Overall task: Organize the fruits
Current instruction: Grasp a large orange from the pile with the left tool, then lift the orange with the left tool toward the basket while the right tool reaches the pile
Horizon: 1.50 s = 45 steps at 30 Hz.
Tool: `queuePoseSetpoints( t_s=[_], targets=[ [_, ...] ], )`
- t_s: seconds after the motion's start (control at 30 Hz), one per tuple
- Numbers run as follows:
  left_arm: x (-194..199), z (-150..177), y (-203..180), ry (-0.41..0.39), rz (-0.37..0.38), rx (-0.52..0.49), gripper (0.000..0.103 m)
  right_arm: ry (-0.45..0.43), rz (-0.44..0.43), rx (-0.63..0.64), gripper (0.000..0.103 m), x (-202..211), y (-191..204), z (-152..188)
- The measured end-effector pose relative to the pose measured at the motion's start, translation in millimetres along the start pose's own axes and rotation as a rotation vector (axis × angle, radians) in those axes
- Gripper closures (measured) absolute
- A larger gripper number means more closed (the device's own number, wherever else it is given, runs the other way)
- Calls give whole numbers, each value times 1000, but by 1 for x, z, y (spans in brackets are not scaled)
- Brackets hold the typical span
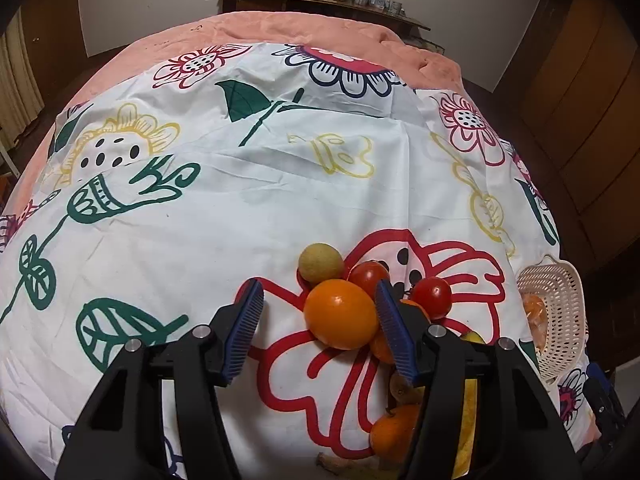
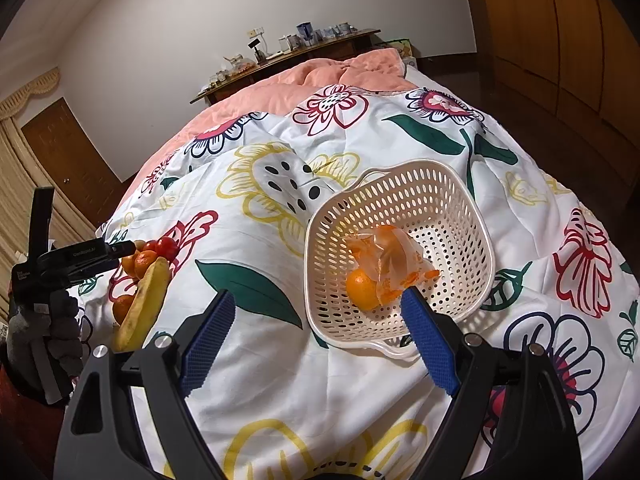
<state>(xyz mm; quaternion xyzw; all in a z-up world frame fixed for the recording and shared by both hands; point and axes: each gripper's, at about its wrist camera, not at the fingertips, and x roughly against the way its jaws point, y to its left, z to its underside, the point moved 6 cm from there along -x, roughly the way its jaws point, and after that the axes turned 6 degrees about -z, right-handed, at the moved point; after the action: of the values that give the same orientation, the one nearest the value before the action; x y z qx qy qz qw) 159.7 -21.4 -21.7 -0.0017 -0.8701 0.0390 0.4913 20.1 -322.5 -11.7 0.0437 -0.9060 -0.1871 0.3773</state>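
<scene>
A pile of fruit lies on the flowered bedsheet (image 1: 240, 208): a large orange (image 1: 340, 314), two red tomatoes (image 1: 432, 296), a pale yellow-green round fruit (image 1: 321, 263), smaller oranges (image 1: 394, 432) and a banana (image 2: 146, 304). My left gripper (image 1: 320, 324) is open, its right finger touching the large orange, which sits between the jaws. A white perforated basket (image 2: 464, 204) holds an orange (image 2: 362, 286) and a plastic bag (image 2: 390, 258) with orange pieces. My right gripper (image 2: 316, 332) is open and empty, just in front of the basket.
A pink blanket (image 1: 304, 28) covers the far end of the bed. A wooden shelf (image 1: 320, 0) with jars and cups stands behind it. Wooden wardrobes (image 2: 560, 32) line the right side. The left gripper body (image 2: 72, 260) shows in the right wrist view.
</scene>
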Motion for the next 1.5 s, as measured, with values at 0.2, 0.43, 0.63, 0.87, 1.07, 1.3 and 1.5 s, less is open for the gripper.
queuePoseSetpoints(
  t_s=[0.2, 0.43, 0.63, 0.87, 1.07, 1.3, 1.5],
  targets=[
    [-7, 0, -11, 15, 22, -13, 46, 4, -3, 11, 18, -1, 4, 1],
    [-8, 3, -8, 20, 55, 0, 62, 7, -8, 20, 18, -1, 8, 2],
    [0, 9, -1, 14, 91, 7, 62, 15, -15, 44, 18, -2, 19, 3],
    [25, 5, 3, -50, 85, -18, 66, 28, -29, 78, 18, -5, 37, 6],
    [14, 6, -4, -18, 94, -22, 65, 39, -42, 128, 18, -6, 58, 10],
    [-3, 11, 0, 7, 100, 1, 58, 50, -41, 133, 18, -8, 62, 13],
    [-7, 11, 3, 11, 112, 11, 53, 54, -45, 143, 18, -9, 67, 13]
  ],
)
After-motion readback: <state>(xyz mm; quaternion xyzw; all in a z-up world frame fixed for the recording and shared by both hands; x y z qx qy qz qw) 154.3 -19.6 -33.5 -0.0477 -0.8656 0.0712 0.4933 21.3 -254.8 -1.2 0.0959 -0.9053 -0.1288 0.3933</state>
